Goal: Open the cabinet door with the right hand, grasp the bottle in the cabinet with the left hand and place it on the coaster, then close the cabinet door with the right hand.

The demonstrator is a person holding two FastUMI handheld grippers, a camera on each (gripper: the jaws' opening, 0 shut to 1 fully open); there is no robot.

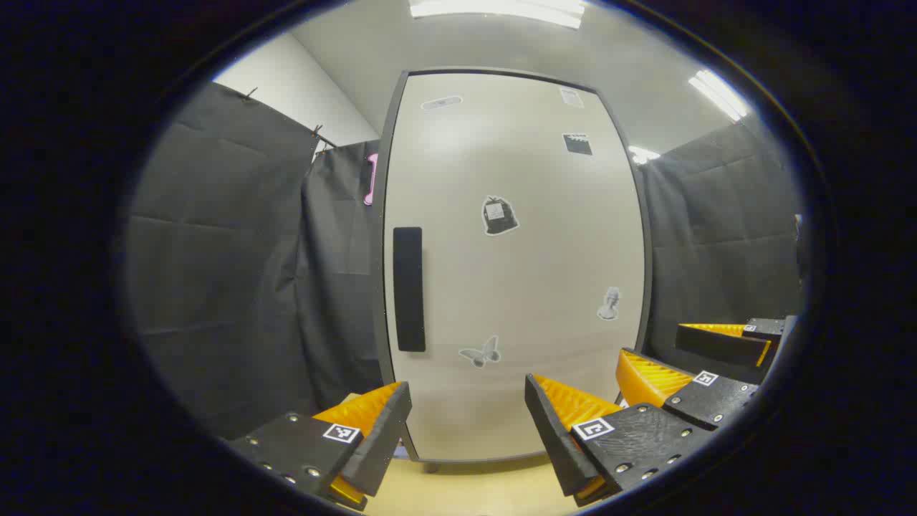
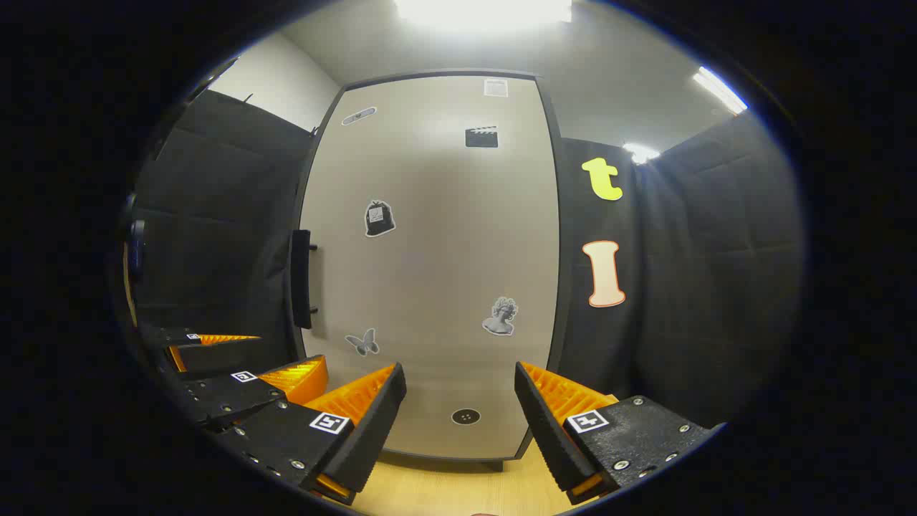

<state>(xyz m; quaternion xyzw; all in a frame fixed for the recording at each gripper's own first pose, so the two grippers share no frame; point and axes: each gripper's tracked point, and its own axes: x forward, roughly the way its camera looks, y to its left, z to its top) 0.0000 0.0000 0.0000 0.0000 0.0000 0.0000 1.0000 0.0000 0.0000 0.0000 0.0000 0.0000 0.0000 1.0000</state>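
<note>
A tall cream cabinet door (image 1: 516, 272) with a dark frame stands shut in front of me, with several small stickers on it. Its black vertical handle (image 1: 408, 288) is on the door's left side. My left gripper (image 1: 467, 390) is open, a short way in front of the door's lower part, with nothing between its fingers. To its right my right gripper (image 1: 677, 355) is also open. In the right gripper view the door (image 2: 430, 272) and its handle (image 2: 302, 278) lie ahead; my right gripper (image 2: 458, 373) is open and empty, with the left gripper (image 2: 251, 356) beside it. The shut door hides the cabinet's inside.
The cabinet stands on a light wooden tabletop (image 1: 466, 491), of which a strip shows below the door (image 2: 444, 491). Black cloth walls (image 1: 215, 287) close in on both sides of the cabinet. Ceiling lights are bright overhead.
</note>
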